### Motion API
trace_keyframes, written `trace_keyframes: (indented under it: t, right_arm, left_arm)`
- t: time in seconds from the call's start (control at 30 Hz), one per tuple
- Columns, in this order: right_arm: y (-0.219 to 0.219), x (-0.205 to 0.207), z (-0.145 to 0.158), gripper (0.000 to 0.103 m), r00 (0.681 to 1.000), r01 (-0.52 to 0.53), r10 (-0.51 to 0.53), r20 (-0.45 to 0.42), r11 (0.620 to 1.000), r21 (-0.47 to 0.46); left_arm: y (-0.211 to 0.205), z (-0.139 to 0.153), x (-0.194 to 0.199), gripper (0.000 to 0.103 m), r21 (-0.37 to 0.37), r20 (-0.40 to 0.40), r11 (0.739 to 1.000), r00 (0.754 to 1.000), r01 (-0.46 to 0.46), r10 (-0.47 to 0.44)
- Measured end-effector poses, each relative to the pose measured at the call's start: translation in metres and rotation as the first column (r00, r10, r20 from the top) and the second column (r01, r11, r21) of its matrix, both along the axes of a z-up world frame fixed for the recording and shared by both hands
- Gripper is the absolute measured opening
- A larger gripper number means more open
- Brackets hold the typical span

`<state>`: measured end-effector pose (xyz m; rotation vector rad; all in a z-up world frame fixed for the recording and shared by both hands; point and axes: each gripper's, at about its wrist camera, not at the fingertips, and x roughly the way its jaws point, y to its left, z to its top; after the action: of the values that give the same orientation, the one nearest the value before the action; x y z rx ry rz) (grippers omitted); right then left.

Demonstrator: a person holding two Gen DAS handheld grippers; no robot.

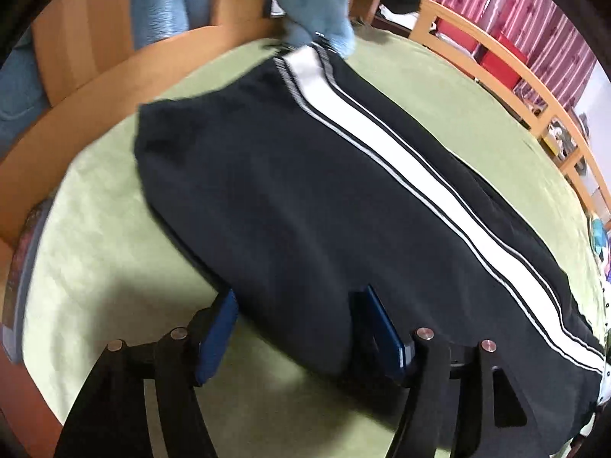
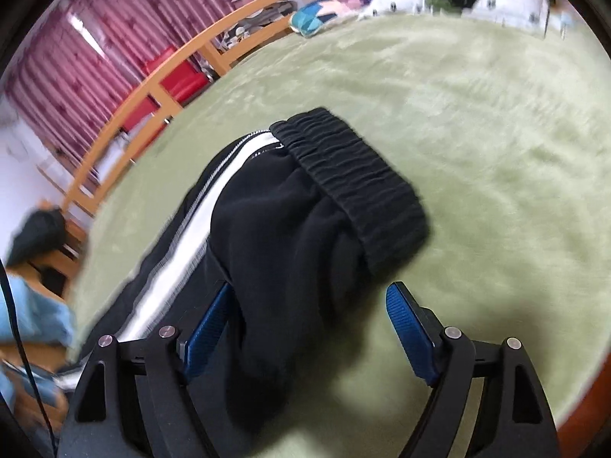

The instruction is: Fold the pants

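Note:
Black pants (image 1: 275, 191) with a white side stripe (image 1: 401, 152) lie on a green blanket (image 1: 95, 267). My left gripper (image 1: 301, 324) is open, its blue pads (image 1: 217, 328) on either side of the near edge of the pants. In the right wrist view the pants (image 2: 286, 229) bunch up toward the elastic waistband (image 2: 355, 175). My right gripper (image 2: 313, 324) is open, with the black fabric lying between its blue pads (image 2: 408, 324) and against the left one.
A wooden bed rail (image 1: 508, 76) runs along the far side, with red boxes (image 1: 500, 53) and pink curtains (image 2: 76, 45) behind it. A light blue garment (image 1: 317, 11) lies at the pants' far end. Pillows and soft toys (image 2: 324, 11) lie at the bed's end.

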<state>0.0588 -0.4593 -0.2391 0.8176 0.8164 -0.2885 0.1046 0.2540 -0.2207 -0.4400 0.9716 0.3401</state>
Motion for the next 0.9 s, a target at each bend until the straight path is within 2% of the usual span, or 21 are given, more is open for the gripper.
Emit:
trace_keyframes:
  t: [0.03, 0.1, 0.2, 0.23, 0.27, 0.3, 0.33, 0.37, 0.5, 0.57, 0.63, 0.7, 0.8, 0.9]
  right_arm:
    - [-0.003, 0.006, -0.006, 0.091, 1.0, 0.011, -0.011, 0.005, 0.999, 0.041]
    - [-0.012, 0.018, -0.02, 0.091, 0.998, 0.043, -0.047, 0.033, 0.991, 0.127]
    - [-0.016, 0.032, -0.02, 0.093, 0.996, 0.068, -0.076, 0.056, 0.99, 0.122]
    - [-0.017, 0.035, -0.019, 0.081, 0.995, 0.07, -0.076, 0.057, 0.992, 0.107]
    - [-0.018, 0.037, -0.018, 0.059, 0.996, 0.065, -0.07, 0.061, 0.994, 0.09]
    - [-0.021, 0.041, -0.017, 0.045, 0.995, 0.006, -0.017, 0.095, 0.993, 0.115]
    - [-0.024, 0.041, -0.017, 0.028, 0.994, -0.008, -0.007, 0.11, 0.991, 0.132]
    - [-0.028, 0.039, -0.014, 0.026, 0.993, 0.003, -0.019, 0.118, 0.991, 0.135]
    - [-0.046, 0.034, 0.009, 0.023, 0.988, -0.009, -0.008, 0.155, 0.994, 0.106]
    - [-0.057, 0.03, 0.03, 0.022, 0.986, -0.017, 0.013, 0.167, 1.0, 0.024]
    - [-0.071, 0.022, 0.048, 0.022, 0.983, -0.015, 0.024, 0.181, 0.998, -0.054]
    - [-0.099, 0.005, 0.06, 0.022, 0.982, 0.041, -0.022, 0.189, 0.994, -0.098]
    - [-0.14, -0.017, 0.057, 0.022, 0.985, 0.112, -0.097, 0.143, 0.989, -0.101]
    - [-0.158, -0.017, 0.033, 0.03, 1.0, 0.02, -0.02, 0.002, 0.997, -0.072]
  left_arm:
    - [-0.006, 0.001, 0.001, 0.065, -0.007, 0.002, 1.0, 1.0, -0.002, 0.002]
    - [-0.015, 0.004, -0.003, 0.065, -0.037, 0.011, 0.999, 1.0, -0.004, 0.004]
    - [-0.03, 0.005, -0.003, 0.065, -0.073, 0.007, 0.997, 1.0, -0.005, 0.006]
    - [-0.034, 0.005, -0.004, 0.065, -0.073, 0.003, 0.997, 1.0, -0.002, 0.002]
    - [-0.039, 0.005, -0.003, 0.065, -0.066, -0.002, 0.998, 1.0, 0.001, -0.001]
    - [-0.043, 0.004, -0.001, 0.065, -0.057, -0.006, 0.998, 1.0, 0.003, -0.003]
    - [-0.047, 0.005, 0.0, 0.065, -0.052, -0.007, 0.999, 1.0, 0.006, -0.006]
    - [-0.051, 0.005, 0.0, 0.065, -0.051, -0.005, 0.999, 1.0, 0.012, -0.012]
    - [-0.065, 0.014, 0.006, 0.065, -0.063, 0.001, 0.997, 0.999, 0.032, -0.032]
    - [-0.074, 0.022, 0.006, 0.065, -0.086, 0.014, 0.995, 0.998, 0.06, -0.059]
    - [-0.086, 0.033, 0.003, 0.065, -0.076, 0.035, 0.992, 0.995, 0.099, -0.096]
    - [-0.095, 0.042, 0.0, 0.065, -0.058, 0.051, 0.991, 0.991, 0.124, -0.121]
    - [-0.105, 0.05, -0.005, 0.065, -0.074, 0.087, 0.984, 0.984, 0.161, -0.154]
    - [-0.112, 0.054, -0.008, 0.065, -0.088, 0.103, 0.978, 0.979, 0.187, -0.178]
